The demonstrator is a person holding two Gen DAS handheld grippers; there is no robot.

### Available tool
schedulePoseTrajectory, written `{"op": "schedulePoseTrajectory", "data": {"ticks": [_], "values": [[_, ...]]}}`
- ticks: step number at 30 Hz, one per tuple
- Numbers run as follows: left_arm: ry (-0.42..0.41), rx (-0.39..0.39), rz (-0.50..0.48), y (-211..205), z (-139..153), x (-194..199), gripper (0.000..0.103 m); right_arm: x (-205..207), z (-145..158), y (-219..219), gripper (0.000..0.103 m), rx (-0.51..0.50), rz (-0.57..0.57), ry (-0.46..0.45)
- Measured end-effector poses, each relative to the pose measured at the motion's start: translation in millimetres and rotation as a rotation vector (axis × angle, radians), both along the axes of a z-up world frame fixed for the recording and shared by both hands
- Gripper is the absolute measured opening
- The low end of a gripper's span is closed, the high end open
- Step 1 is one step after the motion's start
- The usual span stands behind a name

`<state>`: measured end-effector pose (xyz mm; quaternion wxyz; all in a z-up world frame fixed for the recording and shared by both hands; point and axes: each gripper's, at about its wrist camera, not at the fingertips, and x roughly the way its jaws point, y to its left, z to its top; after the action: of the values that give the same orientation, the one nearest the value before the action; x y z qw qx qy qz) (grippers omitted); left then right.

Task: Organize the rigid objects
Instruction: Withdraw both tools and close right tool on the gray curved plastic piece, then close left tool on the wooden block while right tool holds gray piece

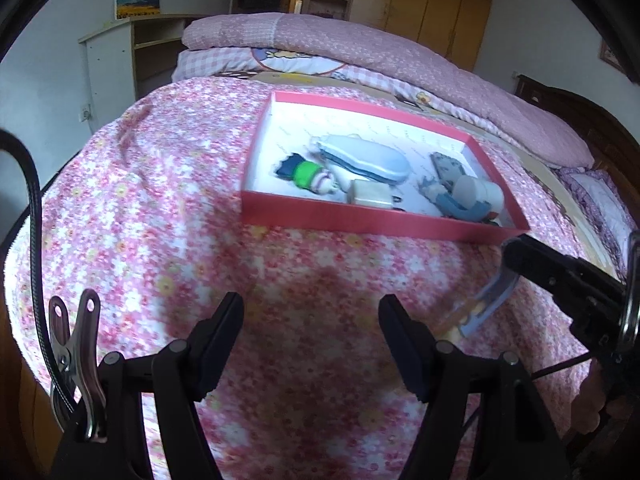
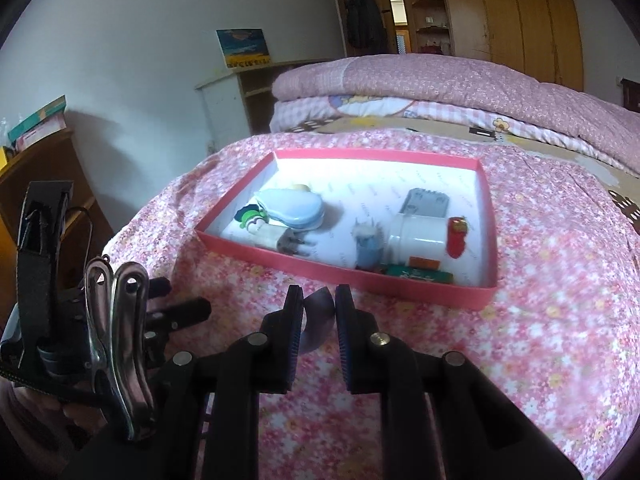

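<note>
Clamped in the right gripper [image 2: 316,308], a thin bluish card [image 2: 316,320] is pinched by one edge near the red tray [image 2: 400,286]; the left gripper [image 1: 311,316] is held wide, empty. Slippage is risked: such a thin edge grip could let it twist loose before the tray's near wall is cleared.

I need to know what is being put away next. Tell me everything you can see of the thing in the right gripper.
The right gripper is shut on a thin, flat, pale blue-purple piece, card or plastic by its look. It hangs tilted below the jaws, with an orange and white patch near its lower end. It is clear of the red box, just above the flowered bedspread. Blur hides what it is.
</note>
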<state>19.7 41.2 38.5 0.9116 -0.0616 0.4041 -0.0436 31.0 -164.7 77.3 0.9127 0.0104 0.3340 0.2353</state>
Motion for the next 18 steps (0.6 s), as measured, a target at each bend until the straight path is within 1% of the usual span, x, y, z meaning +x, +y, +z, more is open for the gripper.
{"op": "schedulePoseTrajectory", "data": {"ticks": [3, 10, 12, 15, 16, 18], "values": [[0.014, -0.002, -0.043, -10, -3, -2, 0.073, -2, -3, -6, 0.018, -0.004, -0.014, 0.003], [0.006, 0.016, -0.11, -26, -4, -12, 0.073, -8, -4, -29, 0.017, 0.003, -0.063, 0.008], [0.005, 0.021, -0.129, -31, -4, -14, 0.073, -7, -7, -37, 0.017, 0.004, -0.083, 0.025], [0.013, 0.011, -0.176, -43, -7, -16, 0.073, -6, -14, -44, 0.017, 0.025, -0.091, 0.055], [0.014, 0.01, -0.205, -49, -8, -17, 0.073, -6, -15, -45, 0.017, 0.031, -0.09, 0.06], [0.012, 0.027, -0.249, -59, -9, -20, 0.073, -6, -16, -46, 0.017, 0.036, -0.09, 0.061]]}}
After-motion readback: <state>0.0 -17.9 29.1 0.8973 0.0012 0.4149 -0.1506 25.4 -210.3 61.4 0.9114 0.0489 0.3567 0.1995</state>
